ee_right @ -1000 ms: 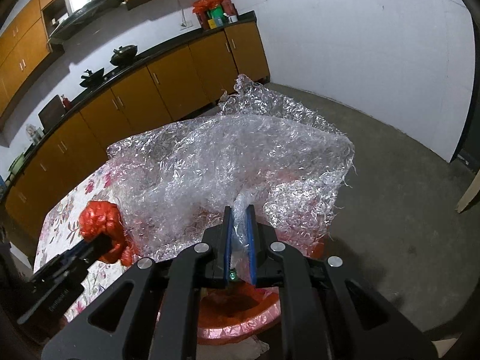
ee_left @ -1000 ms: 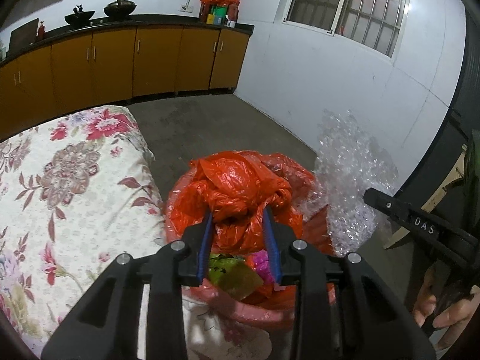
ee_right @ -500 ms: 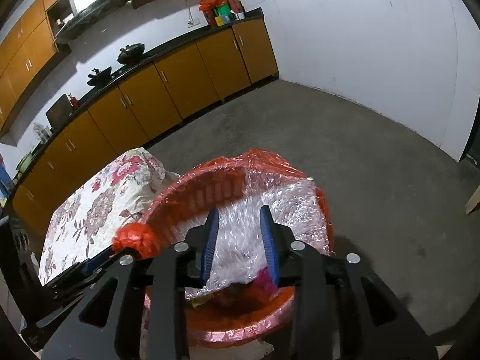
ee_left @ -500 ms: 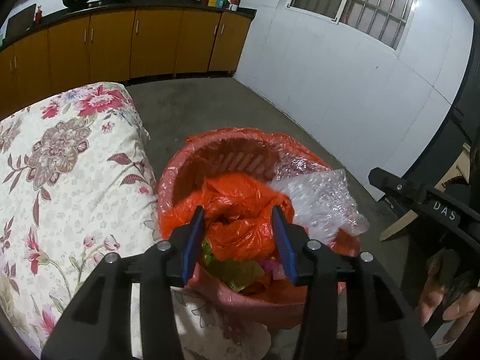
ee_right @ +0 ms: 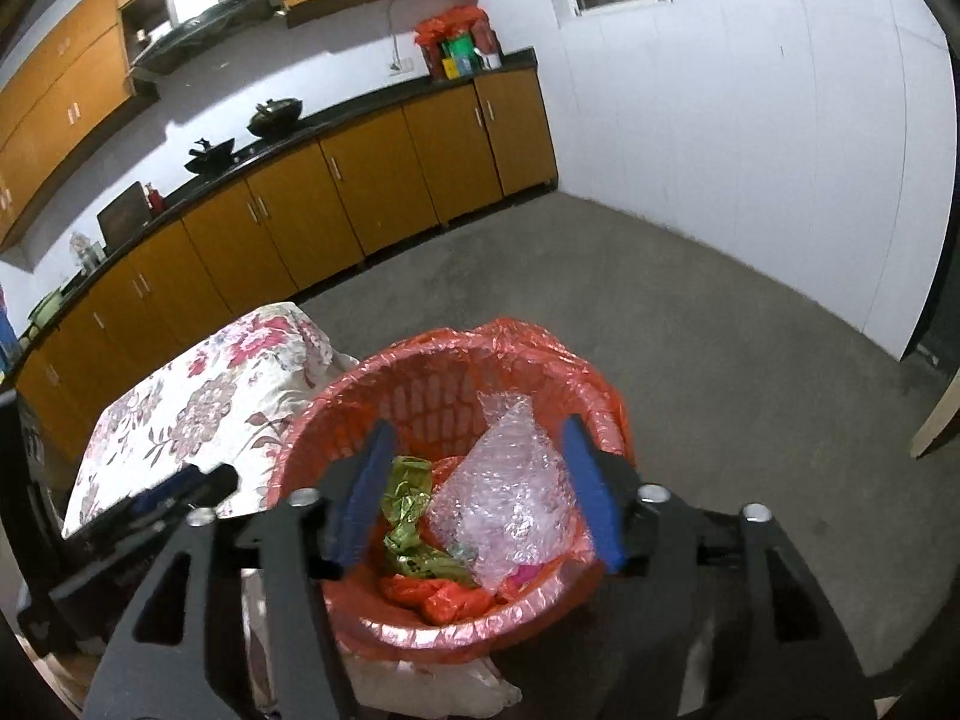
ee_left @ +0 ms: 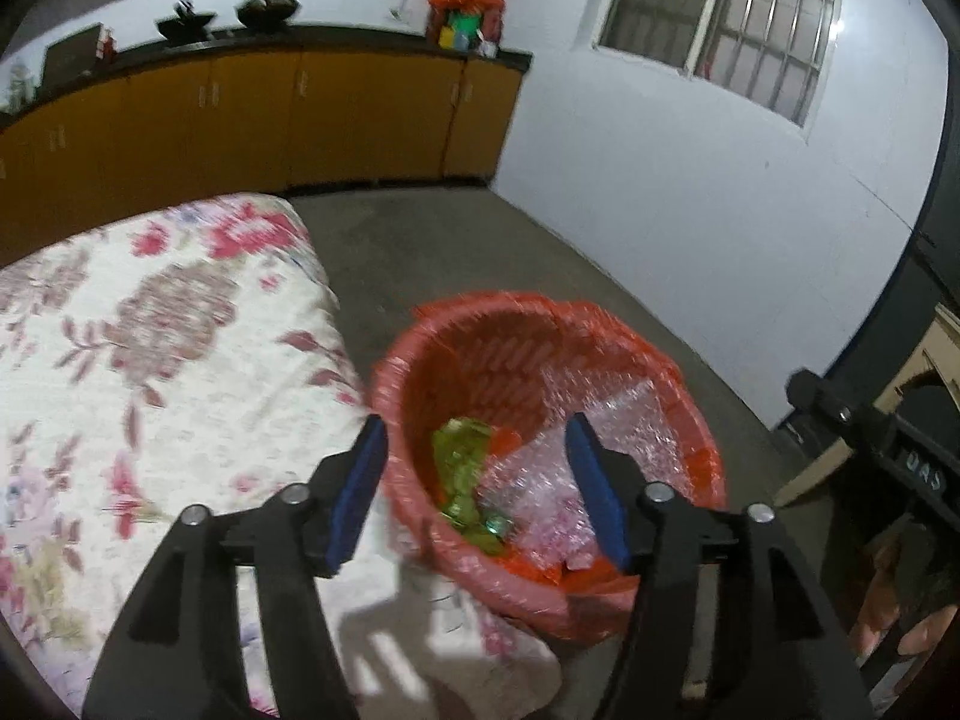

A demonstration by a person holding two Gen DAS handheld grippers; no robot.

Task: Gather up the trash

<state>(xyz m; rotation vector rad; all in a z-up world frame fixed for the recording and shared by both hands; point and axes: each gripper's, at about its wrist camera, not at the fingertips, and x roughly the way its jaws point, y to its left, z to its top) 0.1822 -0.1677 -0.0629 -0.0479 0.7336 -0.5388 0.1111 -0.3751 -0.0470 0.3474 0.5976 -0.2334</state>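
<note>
A red plastic basket (ee_left: 540,315) (ee_right: 420,357) lined with an orange bag stands on the floor beside the bed. Inside lie crumpled bubble wrap (ee_left: 606,438) (ee_right: 510,492), a green wrapper (ee_left: 462,456) (ee_right: 408,498) and a balled orange bag (ee_right: 444,600). My left gripper (ee_left: 474,438) hangs over the basket's near rim, jaws opening, nothing between the blue pads. My right gripper (ee_right: 478,444) hovers over the basket too, jaws opening and empty. In the left wrist view its black tip (ee_left: 807,387) shows at the right, above a person's hand (ee_left: 900,630).
A floral bedcover (ee_left: 150,360) (ee_right: 210,396) lies left of the basket, its edge touching the rim. Orange cabinets (ee_right: 360,204) under a dark counter line the far wall. Bare concrete floor (ee_right: 690,360) spreads right to a white wall. A pale wooden board (ee_right: 939,420) leans at the far right.
The left gripper let go of the orange bag and the right released the bubble wrap; both now lie in the basket. Both pairs of jaws widened and the grippers drew back slightly.
</note>
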